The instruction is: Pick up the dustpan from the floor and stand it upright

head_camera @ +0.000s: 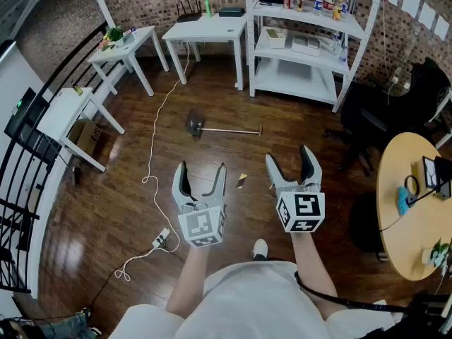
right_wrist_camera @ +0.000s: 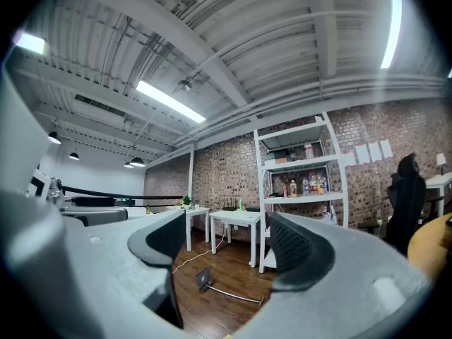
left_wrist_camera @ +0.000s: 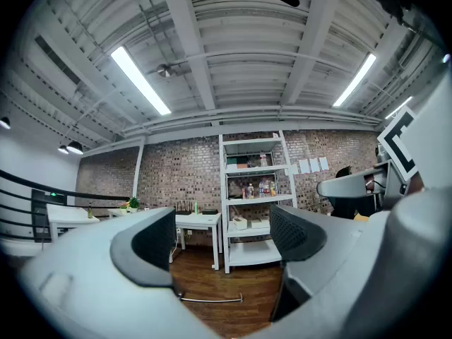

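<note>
The dustpan (head_camera: 195, 125) lies flat on the wooden floor, its dark pan to the left and its long metal handle (head_camera: 233, 130) running right. In the right gripper view the dustpan (right_wrist_camera: 205, 279) shows on the floor beyond the jaws; in the left gripper view only the handle (left_wrist_camera: 210, 299) shows. My left gripper (head_camera: 203, 173) and right gripper (head_camera: 290, 162) are both held level, well short of the dustpan. Both stand open with nothing between their fingers.
A white shelf unit (head_camera: 311, 41) with bottles and boxes stands against the brick wall. White tables (head_camera: 206, 28) line the back and left. A white cable (head_camera: 151, 179) runs across the floor to a power strip. A black chair (head_camera: 385, 111) and a round wooden table (head_camera: 413, 210) are at right.
</note>
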